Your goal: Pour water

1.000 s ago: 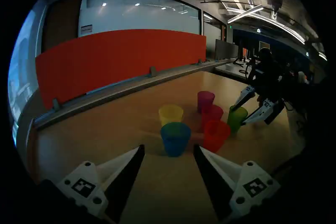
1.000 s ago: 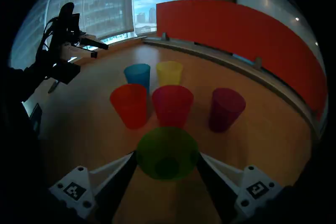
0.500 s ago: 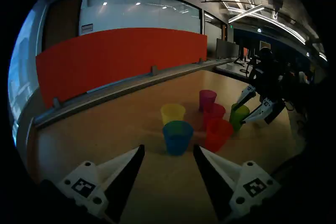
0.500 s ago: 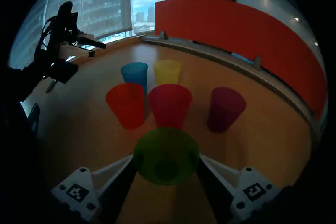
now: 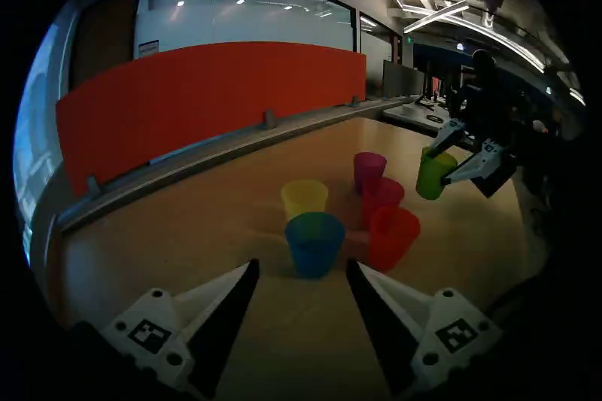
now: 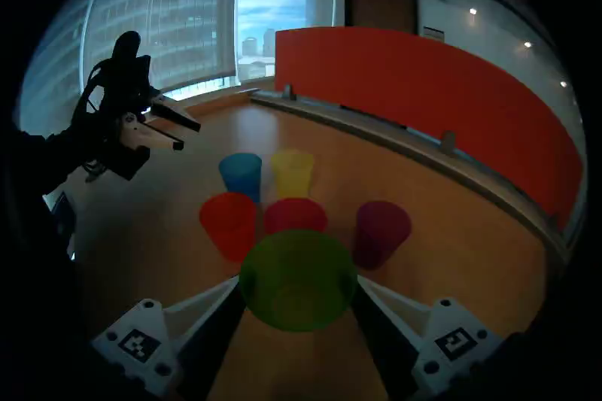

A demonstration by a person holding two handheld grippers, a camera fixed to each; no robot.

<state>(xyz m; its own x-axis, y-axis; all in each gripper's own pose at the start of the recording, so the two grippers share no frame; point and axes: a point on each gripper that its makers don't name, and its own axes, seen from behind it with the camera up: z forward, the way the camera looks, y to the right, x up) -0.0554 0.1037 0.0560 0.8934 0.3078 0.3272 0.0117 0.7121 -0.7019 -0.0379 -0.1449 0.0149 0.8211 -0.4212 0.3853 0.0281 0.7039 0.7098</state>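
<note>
**Q:** Where is the green cup (image 6: 299, 281)?

**A:** It sits between the fingers of my right gripper (image 6: 299, 286), which press on its two sides. The cup is roughly upright, with its mouth open toward the camera. I hold it clear of the table (image 6: 466, 250), just short of the red cup (image 6: 295, 214), presumably so I can tip it over one of the five standing cups. I cannot tell whether it contains water.

**Q:** And the left gripper (image 5: 301, 264)?

**A:** Its fingers are spread wide and empty, touching nothing. The blue cup (image 5: 314, 243) stands just beyond its fingertips, with the yellow cup (image 5: 305, 198) behind that and the orange cup (image 5: 391, 235) off to its right. I judge it is stationed there to steady or take a receiving cup.
</note>
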